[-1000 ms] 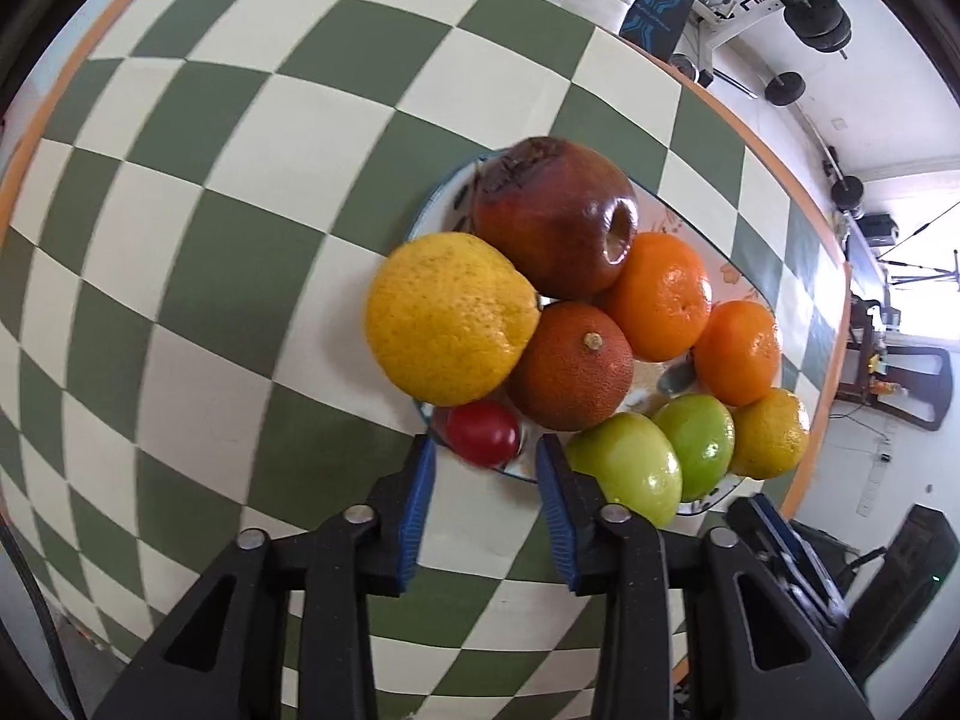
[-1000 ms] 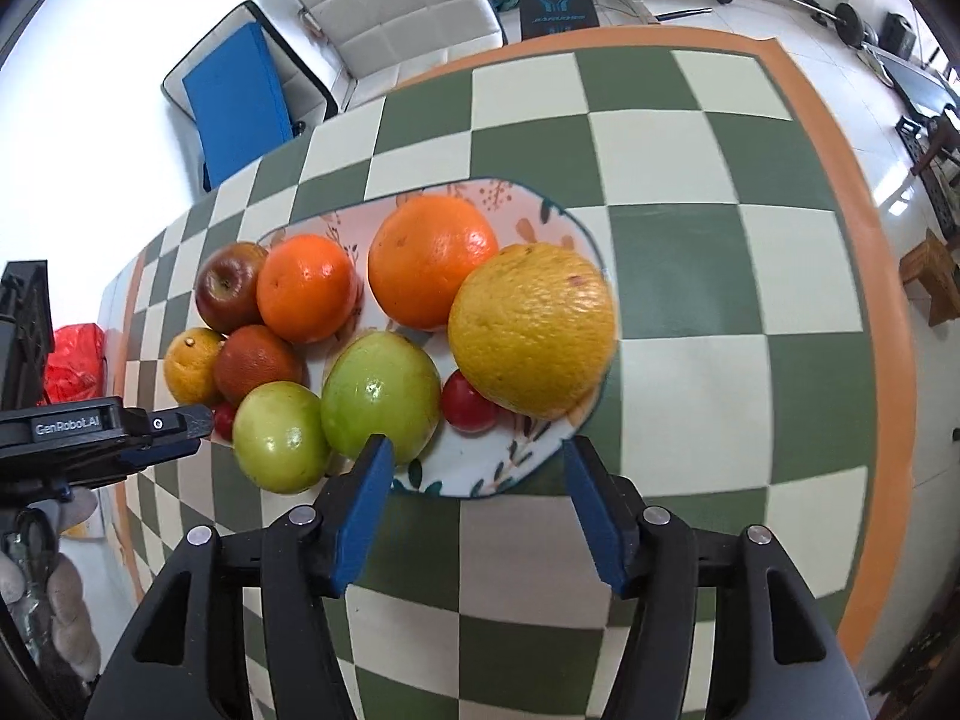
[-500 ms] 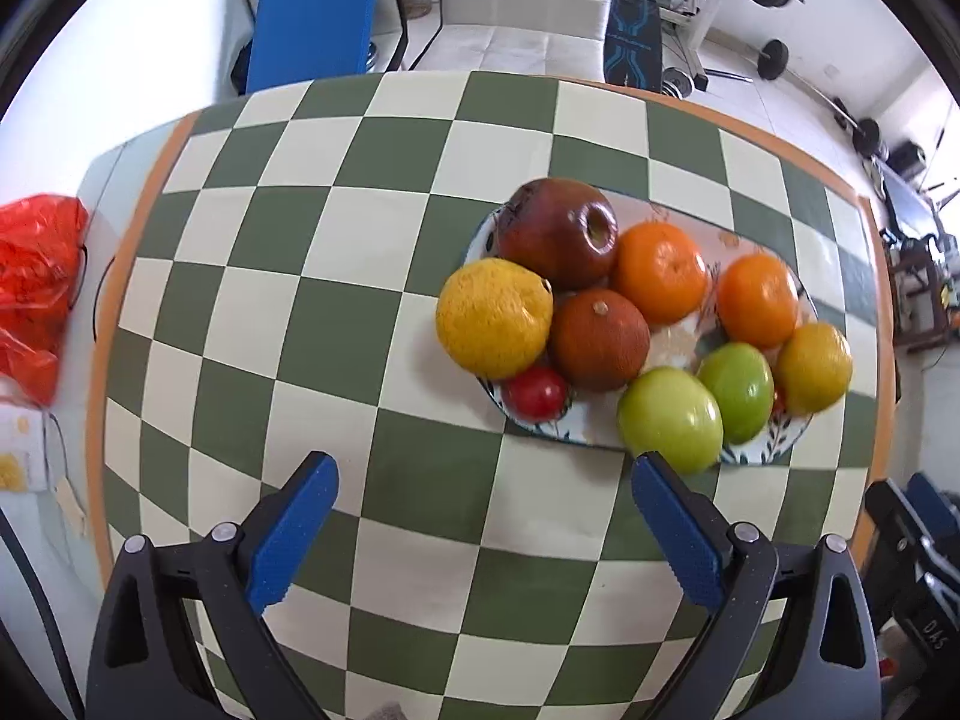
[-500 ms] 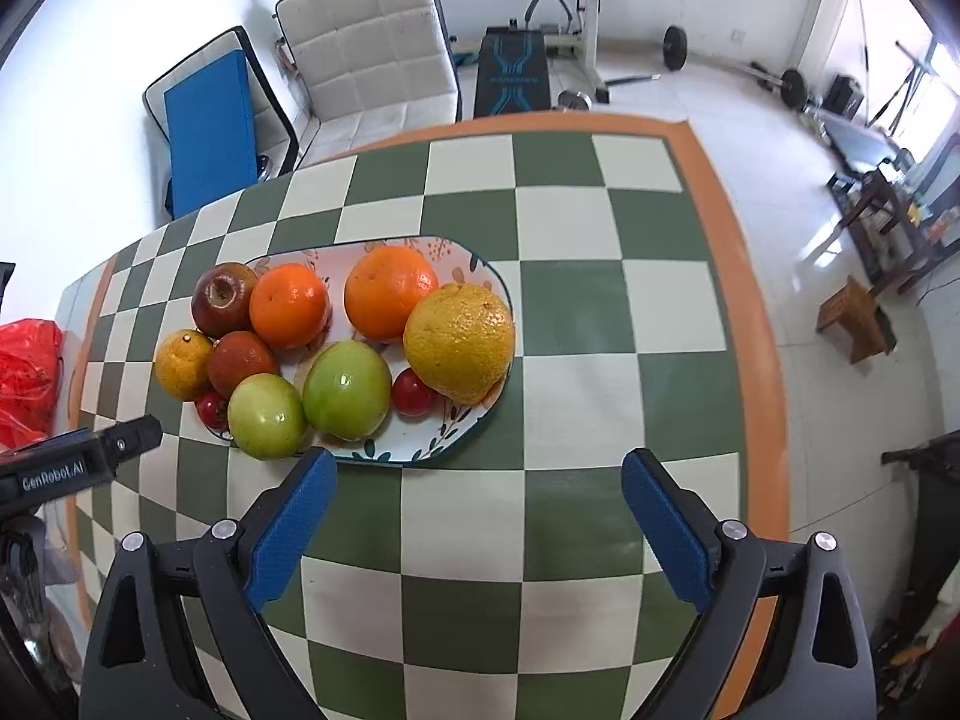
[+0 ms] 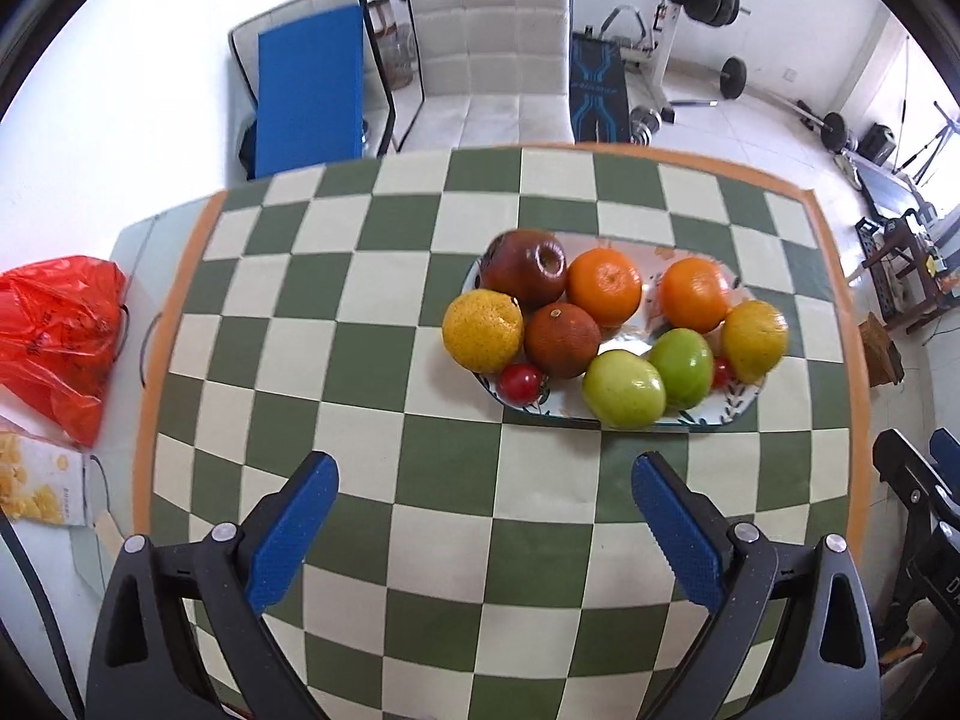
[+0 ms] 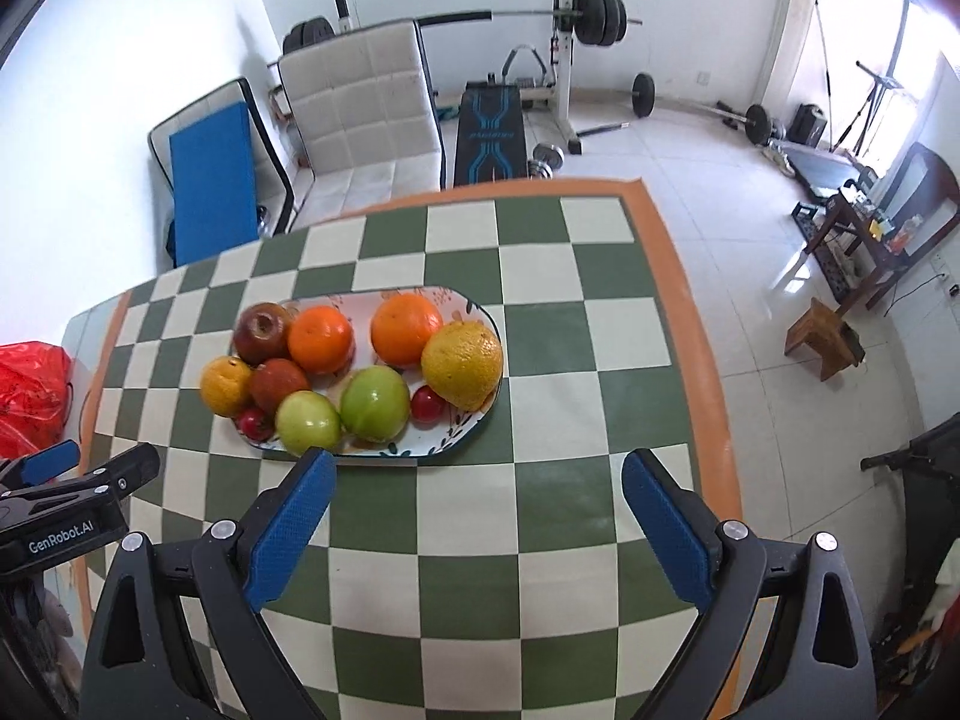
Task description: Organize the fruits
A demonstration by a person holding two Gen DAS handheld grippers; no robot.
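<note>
An oval patterned plate (image 5: 696, 423) (image 6: 462, 447) sits on the green-and-cream checked table. It holds a dark red apple (image 5: 525, 267) (image 6: 259, 330), two oranges (image 5: 605, 285) (image 6: 319, 339), yellow citrus (image 5: 482, 330) (image 6: 462, 365), a brownish fruit (image 5: 561, 339), two green apples (image 5: 624, 389) (image 6: 373, 402) and small red tomatoes (image 5: 519, 383) (image 6: 427, 403). My left gripper (image 5: 483, 528) hangs wide open above the near side of the table, well short of the plate. My right gripper (image 6: 477, 525) is also wide open and holds nothing, near the plate's front rim.
A red plastic bag (image 5: 57, 336) and a snack packet (image 5: 39, 486) lie off the table's left edge. A white chair (image 5: 489, 60), a blue pad (image 5: 309, 90) and weight equipment (image 6: 591, 6) stand behind the table. A wooden stool (image 6: 825, 333) is on the floor at right.
Both grippers have opened wide and pulled up and back from the plate; a second ago the left one was nearly closed around a small tomatoes at the plate's rim. The fruit stayed put.
</note>
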